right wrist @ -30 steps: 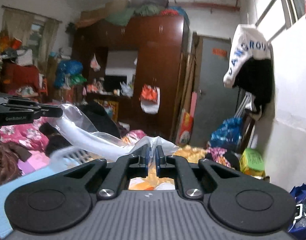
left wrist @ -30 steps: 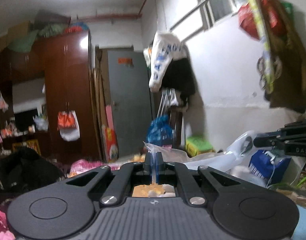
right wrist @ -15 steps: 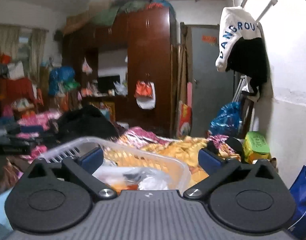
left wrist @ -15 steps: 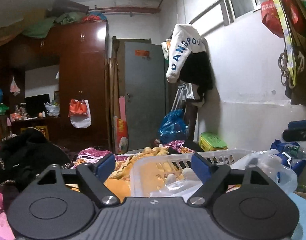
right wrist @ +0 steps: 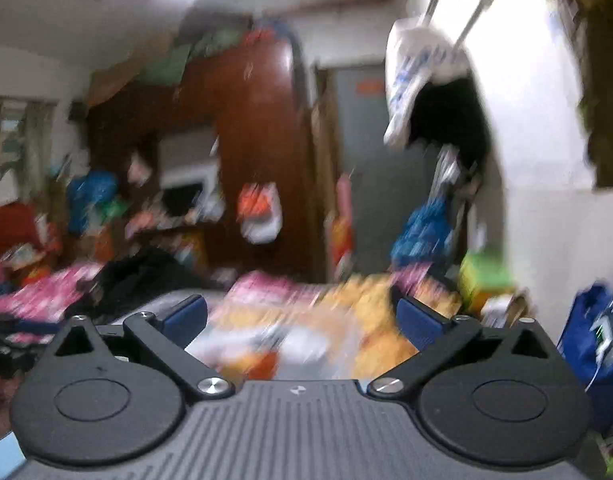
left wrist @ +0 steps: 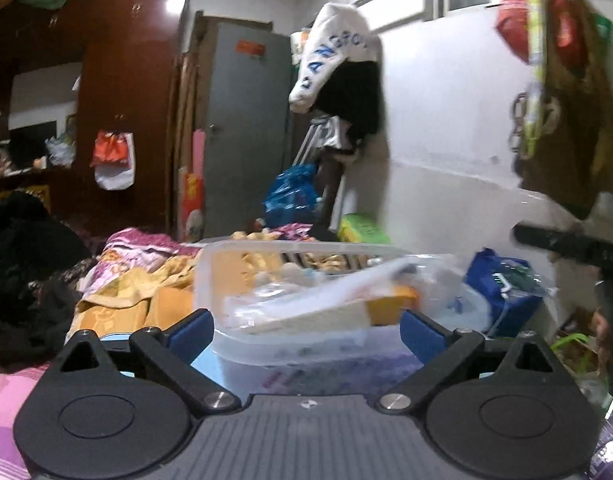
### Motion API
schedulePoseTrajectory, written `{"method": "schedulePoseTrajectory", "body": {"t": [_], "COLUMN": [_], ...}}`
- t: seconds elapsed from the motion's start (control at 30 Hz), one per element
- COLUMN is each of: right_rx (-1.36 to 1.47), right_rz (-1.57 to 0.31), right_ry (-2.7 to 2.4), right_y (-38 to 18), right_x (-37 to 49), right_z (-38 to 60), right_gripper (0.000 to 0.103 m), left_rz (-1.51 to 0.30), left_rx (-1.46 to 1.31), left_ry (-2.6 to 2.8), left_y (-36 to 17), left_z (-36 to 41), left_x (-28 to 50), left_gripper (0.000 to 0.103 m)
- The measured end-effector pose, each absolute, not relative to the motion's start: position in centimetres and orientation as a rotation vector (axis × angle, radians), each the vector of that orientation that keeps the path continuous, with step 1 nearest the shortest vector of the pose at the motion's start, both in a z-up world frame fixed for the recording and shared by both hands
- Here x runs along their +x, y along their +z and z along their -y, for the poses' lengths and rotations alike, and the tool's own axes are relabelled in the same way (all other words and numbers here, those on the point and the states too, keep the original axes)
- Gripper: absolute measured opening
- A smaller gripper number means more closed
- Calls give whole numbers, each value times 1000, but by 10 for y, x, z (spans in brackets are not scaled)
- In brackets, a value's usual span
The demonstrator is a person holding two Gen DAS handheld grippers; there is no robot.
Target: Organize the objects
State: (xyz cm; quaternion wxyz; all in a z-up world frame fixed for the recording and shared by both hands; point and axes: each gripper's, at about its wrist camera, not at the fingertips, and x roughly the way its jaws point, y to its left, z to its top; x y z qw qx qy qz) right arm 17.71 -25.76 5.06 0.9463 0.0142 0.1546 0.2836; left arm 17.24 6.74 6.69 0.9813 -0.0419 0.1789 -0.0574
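1. Since a second ago, when both grippers pinched the clear plastic bag (left wrist: pixel 306 300) shut between their pads, the bag has dropped out of both and now lies in the translucent basket (left wrist: pixel 210 272).
2. Basket and bag sit at centre frame in the left wrist view, just beyond the fingertips; a yellow-orange item and pale contents show through the bag, too blurred to name.
3. Left gripper (left wrist: pixel 306 330): its jaws have just been opening and now stand spread wide, blue pads apart at lower left and lower right of centre, nothing pinched; the basket's near wall shows between them, untouched.
4. Right gripper (right wrist: pixel 302 318): its jaws have likewise just been opening and stand fully apart, holding nothing. This view is heavily smeared; a pale and orange blur lies between the pads.
5. Its dark finger also shows at the right edge of the left wrist view.
6. Around the basket: yellow bedding (left wrist: pixel 138 292) to the left, a blue bag (left wrist: pixel 502 292) to the right.
7. Farther back: a brown wardrobe (left wrist: pixel 134 80) at upper left, a grey door (left wrist: pixel 246 128) at centre.
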Motion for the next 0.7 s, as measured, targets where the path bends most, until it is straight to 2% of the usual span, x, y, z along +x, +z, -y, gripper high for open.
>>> {"method": "schedulePoseTrajectory", "body": {"t": [0.17, 0.33, 0.7], "right_rx": [-20, -42, -56], "right_rz": [-413, -394, -408], "right_ry": [615, 612, 618], "right_y": [43, 35, 25], "right_x": [167, 156, 144], "right_z": [253, 247, 243], "right_gripper": [103, 103, 103], "left_rz": [-370, -351, -341], "left_rx": [-93, -106, -97], "left_ry": [-143, -136, -92], "left_y": [63, 48, 51], "left_z": [-54, -50, -48], "left_x": [148, 128, 124], "left_gripper": [101, 101, 101]}}
